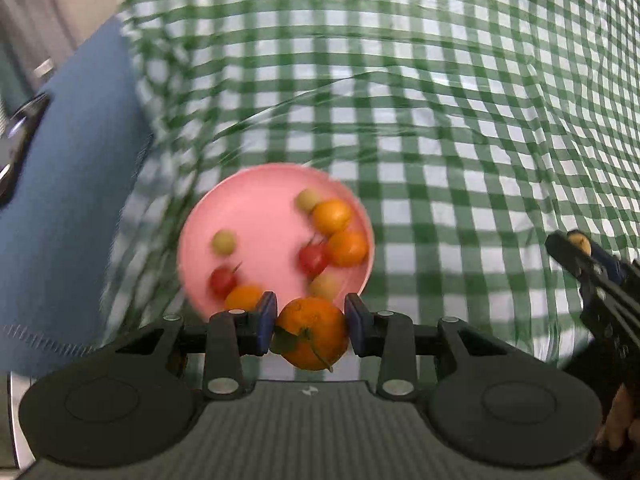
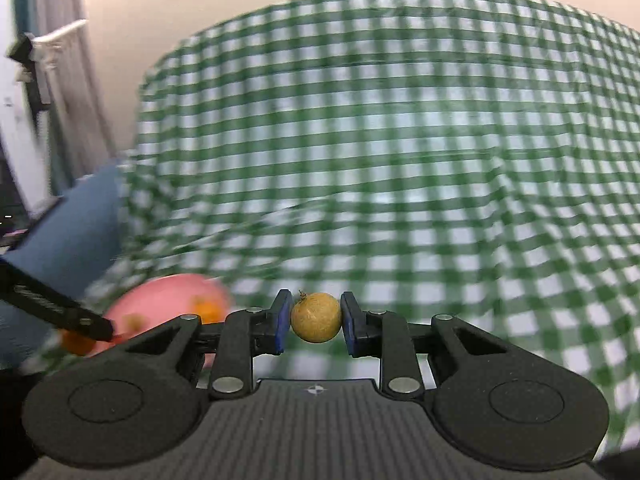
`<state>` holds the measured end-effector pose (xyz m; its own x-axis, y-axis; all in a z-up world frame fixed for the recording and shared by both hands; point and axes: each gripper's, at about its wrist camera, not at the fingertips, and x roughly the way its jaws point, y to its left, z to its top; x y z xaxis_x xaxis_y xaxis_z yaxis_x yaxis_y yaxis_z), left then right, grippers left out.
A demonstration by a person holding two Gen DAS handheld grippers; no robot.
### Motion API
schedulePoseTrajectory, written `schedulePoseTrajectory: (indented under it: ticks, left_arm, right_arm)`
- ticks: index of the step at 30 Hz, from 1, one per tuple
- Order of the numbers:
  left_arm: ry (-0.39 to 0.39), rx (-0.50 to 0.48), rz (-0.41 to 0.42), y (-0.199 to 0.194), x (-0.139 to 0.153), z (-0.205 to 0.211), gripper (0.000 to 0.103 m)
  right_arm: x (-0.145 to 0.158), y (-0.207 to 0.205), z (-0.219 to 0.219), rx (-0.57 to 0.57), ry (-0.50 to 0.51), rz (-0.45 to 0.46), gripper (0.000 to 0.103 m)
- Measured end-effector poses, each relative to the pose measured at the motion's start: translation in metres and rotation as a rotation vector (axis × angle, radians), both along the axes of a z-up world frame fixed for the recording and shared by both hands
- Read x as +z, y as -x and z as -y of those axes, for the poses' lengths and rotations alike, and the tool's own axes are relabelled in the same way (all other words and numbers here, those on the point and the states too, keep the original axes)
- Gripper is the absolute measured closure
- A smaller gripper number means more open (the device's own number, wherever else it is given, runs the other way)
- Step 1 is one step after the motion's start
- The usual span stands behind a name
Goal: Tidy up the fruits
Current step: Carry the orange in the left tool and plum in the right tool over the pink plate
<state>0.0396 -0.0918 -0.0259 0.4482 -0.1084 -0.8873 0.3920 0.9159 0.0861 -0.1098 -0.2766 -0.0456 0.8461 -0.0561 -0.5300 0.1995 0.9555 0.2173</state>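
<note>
Orange mandarin (image 1: pixel 311 334) pinched in the left tool (image 1: pixel 310 330), above the near rim of the pink plate (image 1: pixel 256 216); the right tool (image 2: pixel 316 317) clamps a small tan fruit (image 2: pixel 316 317) over the checked desk (image 2: pixel 400 160). Both are round: a jolt could roll either free.

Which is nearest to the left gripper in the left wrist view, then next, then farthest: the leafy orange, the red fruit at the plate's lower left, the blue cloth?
1. Leafy orange: clamped between the left gripper pads.
2. Red fruit: on the pink plate, just beyond the left finger.
3. Blue cloth: far left, off the plate.
</note>
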Motion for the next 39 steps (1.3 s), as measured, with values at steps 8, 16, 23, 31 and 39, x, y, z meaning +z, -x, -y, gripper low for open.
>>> schedulePoseTrajectory:
  ticks: [8, 16, 23, 31, 39]
  left_arm:
    - [0.06, 0.075, 0.055, 0.055, 0.029, -0.073, 0.062]
    - [0.132, 0.127, 0.104, 0.095, 0.043, -0.115, 0.062]
    - [0.165, 0.151, 0.104, 0.101, 0.046, -0.131, 0.062]
    - [0.171, 0.143, 0.087, 0.092, 0.039, -0.131, 0.062]
    - [0.166, 0.155, 0.067, 0.068, 0.032, -0.129, 0.062]
  right_arm:
    - [0.04, 0.033, -0.069, 0.114, 0.022, 0.029, 0.076]
    - [0.054, 0.049, -0.101, 0.175, 0.017, 0.031, 0.076]
    - [0.059, 0.052, -0.104, 0.149, 0.029, 0.031, 0.076]
    - [0.053, 0.047, -0.102, 0.13, 0.039, 0.007, 0.076]
    - [0.045, 0.031, -0.102, 0.143, 0.073, -0.021, 0.076]
